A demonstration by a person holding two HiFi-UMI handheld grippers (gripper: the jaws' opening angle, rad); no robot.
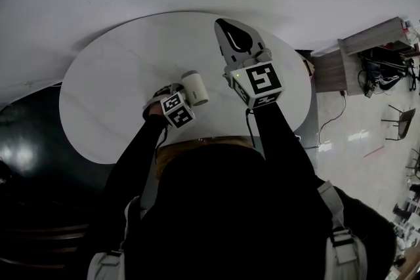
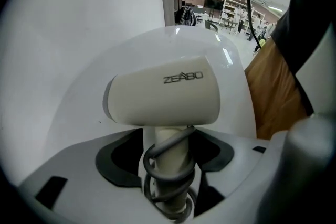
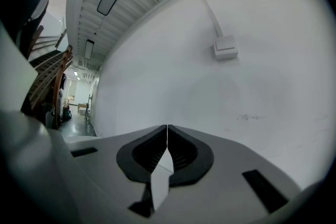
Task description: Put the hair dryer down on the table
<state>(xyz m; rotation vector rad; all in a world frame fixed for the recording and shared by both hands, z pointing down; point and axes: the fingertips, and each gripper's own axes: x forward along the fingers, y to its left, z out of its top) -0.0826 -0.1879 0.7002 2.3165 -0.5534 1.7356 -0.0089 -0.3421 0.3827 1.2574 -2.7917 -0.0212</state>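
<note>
The person leans over the table, both black sleeves reaching forward, a gripper in each hand.

The left gripper points steeply down near the table's middle, its marker cube facing up. Its jaws are spread, and the handle of the hair dryer stands between them. The dark pads sit just beside the handle on either side and do not seem to press on it. A grey cord is wound in loops around that handle. The dryer's cream barrel lies crosswise beyond the jaws, low against the white tabletop and apparently resting on it; grey lettering shows on its side.

To the right and a little farther out, the right gripper is held level above the table, empty. Its jaws are pressed together, the pads meeting along a thin seam.

Past it rises a plain white wall with a small box fixed to it. Off the table's right edge a wooden cabinet stands on the glossy floor, and shelving shows far back in the room.
</note>
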